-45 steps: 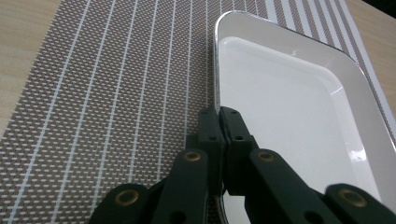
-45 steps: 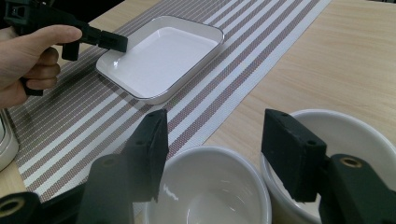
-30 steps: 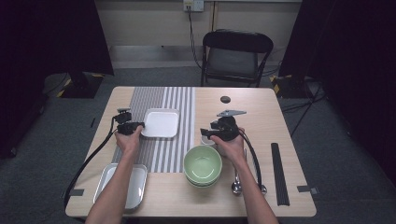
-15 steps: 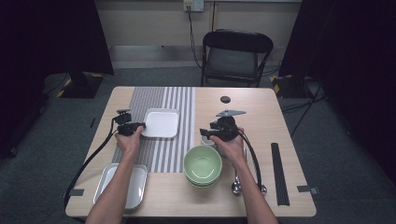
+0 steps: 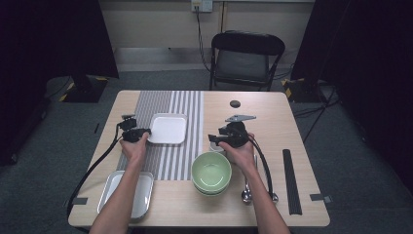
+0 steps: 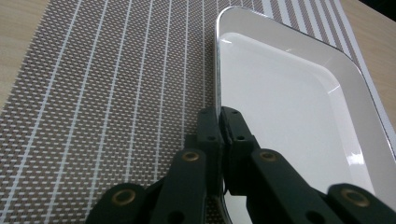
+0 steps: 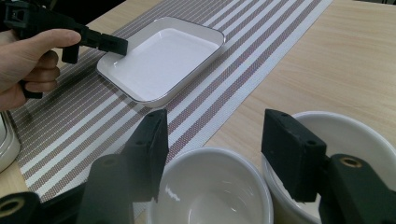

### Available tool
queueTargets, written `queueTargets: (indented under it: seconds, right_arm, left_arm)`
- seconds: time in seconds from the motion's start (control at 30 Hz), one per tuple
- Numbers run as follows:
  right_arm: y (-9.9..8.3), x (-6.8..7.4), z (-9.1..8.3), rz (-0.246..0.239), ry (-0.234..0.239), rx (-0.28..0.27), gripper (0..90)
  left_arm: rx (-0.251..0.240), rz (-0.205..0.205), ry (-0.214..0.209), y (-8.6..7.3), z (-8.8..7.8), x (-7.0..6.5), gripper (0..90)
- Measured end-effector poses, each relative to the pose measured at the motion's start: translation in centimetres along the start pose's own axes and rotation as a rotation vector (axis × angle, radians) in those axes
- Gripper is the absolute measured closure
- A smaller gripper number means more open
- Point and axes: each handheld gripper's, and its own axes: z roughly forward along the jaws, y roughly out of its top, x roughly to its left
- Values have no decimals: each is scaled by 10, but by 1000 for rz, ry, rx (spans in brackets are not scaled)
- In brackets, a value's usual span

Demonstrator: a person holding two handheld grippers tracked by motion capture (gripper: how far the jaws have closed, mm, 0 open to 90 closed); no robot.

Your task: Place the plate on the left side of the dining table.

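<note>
A black folding chair (image 5: 247, 58) is standing beyond the table (image 5: 272, 117) on grey carpet (image 5: 360, 161), dark curtains (image 5: 53, 39) hanging alongside.

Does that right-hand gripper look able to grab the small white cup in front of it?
Probably yes. The right gripper stands open with its jaws either side of the small white cup, nothing between them. A second cup sits close beside it and may crowd one jaw.

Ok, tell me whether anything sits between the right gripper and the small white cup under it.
Nothing visible does. The right gripper hangs open just above the small white cup, one jaw on either side. A second white cup sits close beside one jaw.
</note>
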Motion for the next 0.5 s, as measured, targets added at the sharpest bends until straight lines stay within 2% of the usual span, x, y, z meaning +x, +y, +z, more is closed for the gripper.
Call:
queueTargets:
  seconds: [0.03, 0.13, 0.2, 0.37, 0.5]
  right_arm:
    - [0, 0, 0, -1, -2, -1, 411]
    - [0, -1, -1, 2, -1, -4, 411]
    - [0, 0, -2, 3, 0, -6, 412]
    - [1, -1, -6, 10, 5, -13, 416]
    - [2, 1, -10, 6, 12, -21, 402]
  left_arm:
    - [-2, -2, -9, 0, 0, 0, 842]
    - [-14, -1, -33, 0, -1, -1, 707]
    - [-6, 10, -54, 1, -2, -1, 660]
    - [-12, 72, -32, 5, -12, 1, 566]
    - [-26, 102, -51, 10, -22, 2, 503]
